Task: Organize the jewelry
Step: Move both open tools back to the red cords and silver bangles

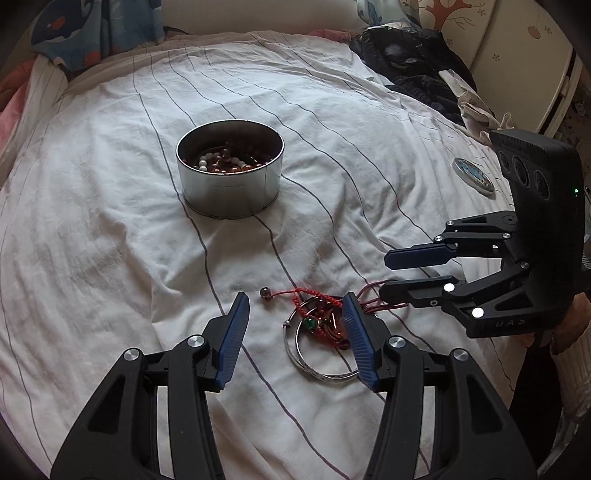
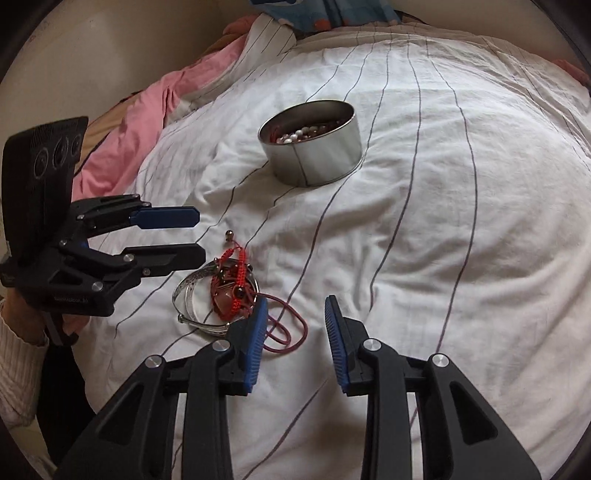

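A round metal tin (image 1: 229,184) stands on the white striped bedsheet and holds bead strings; it also shows in the right wrist view (image 2: 317,158). A tangle of red cord bracelets (image 1: 321,314) lies over silver bangles (image 1: 314,365) on the sheet, seen also in the right wrist view as red cords (image 2: 231,288) and bangles (image 2: 192,295). My left gripper (image 1: 295,317) is open, empty, low over the pile; it also shows in the right wrist view (image 2: 199,234). My right gripper (image 2: 295,321) is open and empty just right of the pile, and shows in the left wrist view (image 1: 384,273).
A round tin lid (image 1: 474,175) lies on the sheet at the far right. Dark clothes (image 1: 413,62) are heaped at the back right near a cream headboard (image 1: 517,66). A pink blanket (image 2: 147,122) and a blue patterned cloth (image 1: 92,26) lie at the bed's far edge.
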### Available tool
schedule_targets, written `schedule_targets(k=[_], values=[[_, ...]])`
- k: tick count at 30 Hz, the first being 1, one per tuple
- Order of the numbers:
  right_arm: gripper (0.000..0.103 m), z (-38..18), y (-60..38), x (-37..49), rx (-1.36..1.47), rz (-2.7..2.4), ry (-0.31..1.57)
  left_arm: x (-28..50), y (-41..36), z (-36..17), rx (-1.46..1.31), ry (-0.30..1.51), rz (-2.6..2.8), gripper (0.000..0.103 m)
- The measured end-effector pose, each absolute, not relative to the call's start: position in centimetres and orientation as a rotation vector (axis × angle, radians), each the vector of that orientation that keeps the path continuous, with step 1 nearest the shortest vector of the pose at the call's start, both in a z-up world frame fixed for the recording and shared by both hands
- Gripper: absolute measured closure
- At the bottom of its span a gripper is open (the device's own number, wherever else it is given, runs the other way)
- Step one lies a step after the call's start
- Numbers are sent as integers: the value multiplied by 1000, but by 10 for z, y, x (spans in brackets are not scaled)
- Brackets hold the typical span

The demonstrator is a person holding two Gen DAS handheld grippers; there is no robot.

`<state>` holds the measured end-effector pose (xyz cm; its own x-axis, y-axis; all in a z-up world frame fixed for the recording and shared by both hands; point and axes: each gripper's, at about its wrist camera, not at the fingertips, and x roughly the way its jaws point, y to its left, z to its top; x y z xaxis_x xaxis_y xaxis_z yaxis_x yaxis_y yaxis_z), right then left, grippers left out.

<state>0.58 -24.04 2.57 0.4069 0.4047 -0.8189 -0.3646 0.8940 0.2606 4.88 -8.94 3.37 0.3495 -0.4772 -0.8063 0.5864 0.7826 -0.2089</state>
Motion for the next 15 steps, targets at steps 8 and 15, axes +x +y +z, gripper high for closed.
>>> schedule_targets(k=[8, 15], values=[[70, 13, -219, 7, -275, 285, 999, 58, -108, 14, 74, 1050, -711, 69], [58, 21, -254, 24, -317, -5, 933, 71, -81, 37, -78, 938, -634, 99]])
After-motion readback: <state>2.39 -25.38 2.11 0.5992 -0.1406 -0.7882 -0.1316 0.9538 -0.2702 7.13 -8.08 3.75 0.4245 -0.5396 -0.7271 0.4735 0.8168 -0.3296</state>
